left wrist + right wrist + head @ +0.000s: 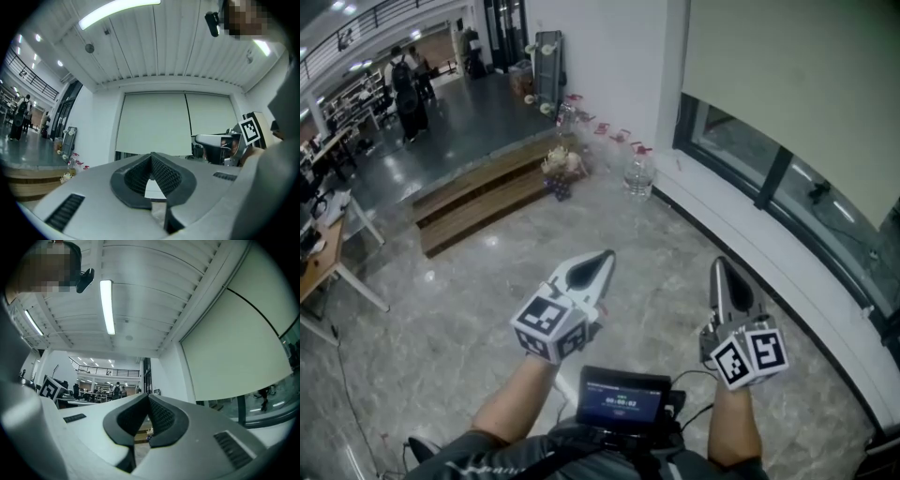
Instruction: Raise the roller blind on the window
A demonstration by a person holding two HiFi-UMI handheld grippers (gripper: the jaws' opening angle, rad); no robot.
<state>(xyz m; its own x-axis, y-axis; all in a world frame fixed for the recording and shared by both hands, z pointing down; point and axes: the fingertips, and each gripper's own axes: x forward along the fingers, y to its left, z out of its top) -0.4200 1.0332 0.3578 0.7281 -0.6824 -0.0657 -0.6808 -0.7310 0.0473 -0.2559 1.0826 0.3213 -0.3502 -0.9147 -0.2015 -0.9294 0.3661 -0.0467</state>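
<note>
A cream roller blind [797, 84] hangs over the upper part of the window [750, 155] at the right of the head view, leaving a strip of glass bare below it. My left gripper [605, 256] and right gripper [719, 266] are held low over the stone floor, pointing at the window wall, both shut and empty. In the left gripper view the left gripper [151, 156] faces two blind panels [154, 124], with the right gripper's body [213, 140] beside it. From the right gripper [148, 397] the blind [234, 348] fills the right side above the glass [265, 404].
A water bottle [638, 175] stands on the floor by the white window ledge [750, 239]. Wooden steps [478, 192] with small flowers [562, 164] lie to the left. A desk [323, 262] stands at the far left, with people [408, 84] beyond.
</note>
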